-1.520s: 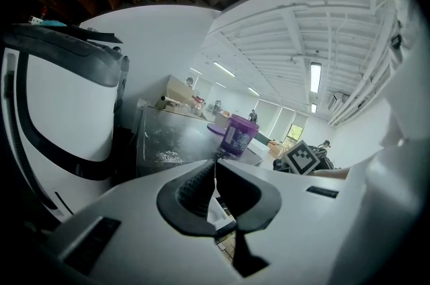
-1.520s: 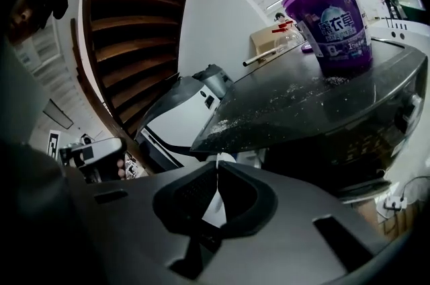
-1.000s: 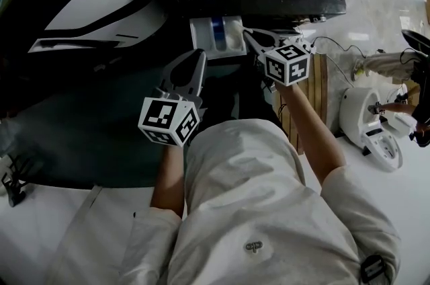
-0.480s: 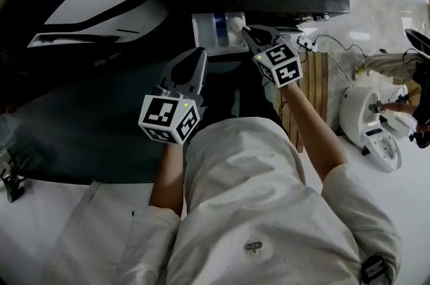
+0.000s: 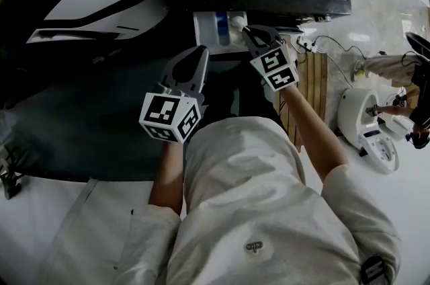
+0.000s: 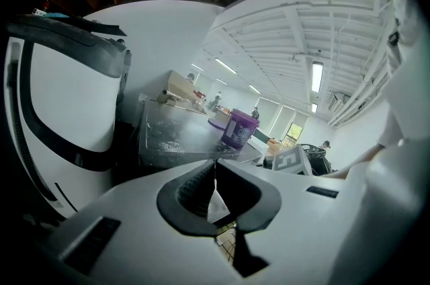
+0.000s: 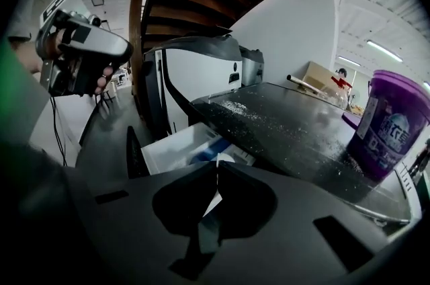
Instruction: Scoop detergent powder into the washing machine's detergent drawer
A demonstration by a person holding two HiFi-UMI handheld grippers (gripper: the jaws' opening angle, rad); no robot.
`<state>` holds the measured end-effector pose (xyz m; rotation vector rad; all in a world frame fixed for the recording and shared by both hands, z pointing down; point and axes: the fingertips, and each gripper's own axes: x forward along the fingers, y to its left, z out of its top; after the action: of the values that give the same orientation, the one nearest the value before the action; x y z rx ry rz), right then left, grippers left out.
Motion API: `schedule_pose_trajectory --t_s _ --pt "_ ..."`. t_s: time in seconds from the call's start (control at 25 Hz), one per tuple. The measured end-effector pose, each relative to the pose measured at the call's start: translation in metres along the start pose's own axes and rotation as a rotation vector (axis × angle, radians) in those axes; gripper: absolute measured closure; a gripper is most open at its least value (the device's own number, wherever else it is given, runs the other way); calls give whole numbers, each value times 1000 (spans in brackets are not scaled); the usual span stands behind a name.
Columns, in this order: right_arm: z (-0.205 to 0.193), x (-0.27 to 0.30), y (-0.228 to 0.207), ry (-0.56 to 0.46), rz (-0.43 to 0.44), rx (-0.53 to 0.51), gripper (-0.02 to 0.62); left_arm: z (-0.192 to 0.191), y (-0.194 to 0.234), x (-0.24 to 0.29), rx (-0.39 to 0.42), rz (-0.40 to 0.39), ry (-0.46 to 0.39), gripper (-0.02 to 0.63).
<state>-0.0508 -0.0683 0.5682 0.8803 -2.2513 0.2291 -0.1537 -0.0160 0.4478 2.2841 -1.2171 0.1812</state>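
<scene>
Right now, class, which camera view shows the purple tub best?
The right gripper view: the purple tub stands large at the right, side and label showing. The left gripper view shows it whole but small and distant. The head view catches only its rim, cut by the top edge.

The washer top [image 7: 295,136] is dark and glossy, gritty with scattered white powder grains. The drawer [image 5: 218,28] is smooth white plastic with a blue insert. The tub [image 7: 388,132] is shiny purple plastic. The left tongs [image 5: 199,52] and right tongs [image 5: 248,31] look like matt pale plastic. The slats [image 5: 314,85] are bare wood, and the shirt [image 5: 248,189] is creased cloth.
</scene>
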Motion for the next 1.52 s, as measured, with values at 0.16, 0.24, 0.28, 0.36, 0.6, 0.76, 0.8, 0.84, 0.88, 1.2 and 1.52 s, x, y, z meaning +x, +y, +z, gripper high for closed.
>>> schedule_pose_trajectory --t_s 0.16,0.24,0.28,0.36,0.6,0.76,0.8,0.84,0.88,1.2,1.52 --pt "-2 0 3 8 -21 -72 586 -1 0 0 -4 -2 -2 583" --pt "-2 1 4 13 -30 -108 586 -1 0 1 -5 -3 -3 583" --pt "-2 1 5 16 -36 -126 586 -1 0 1 -6 -3 -4 583" --pt "-3 2 6 19 -49 -160 586 -1 0 1 -8 -3 -5 583" --pt "-3 3 6 24 -77 -235 586 -2 1 1 -15 -7 -9 583" --pt "0 1 9 26 -91 -292 586 0 2 -1 -17 -7 -11 583" --pt "1 1 9 26 -94 -313 586 0 3 -1 -16 -6 -11 583" --pt "2 1 10 27 -97 -334 584 0 3 -1 -16 -6 -11 583" --pt "2 2 11 27 -100 -356 585 0 3 -1 -16 -6 -11 583" --pt "5 1 11 36 -131 -457 584 0 2 -1 -16 -7 -13 583" --pt "13 -7 10 18 -170 -511 584 1 1 -4 -15 -6 -17 583"
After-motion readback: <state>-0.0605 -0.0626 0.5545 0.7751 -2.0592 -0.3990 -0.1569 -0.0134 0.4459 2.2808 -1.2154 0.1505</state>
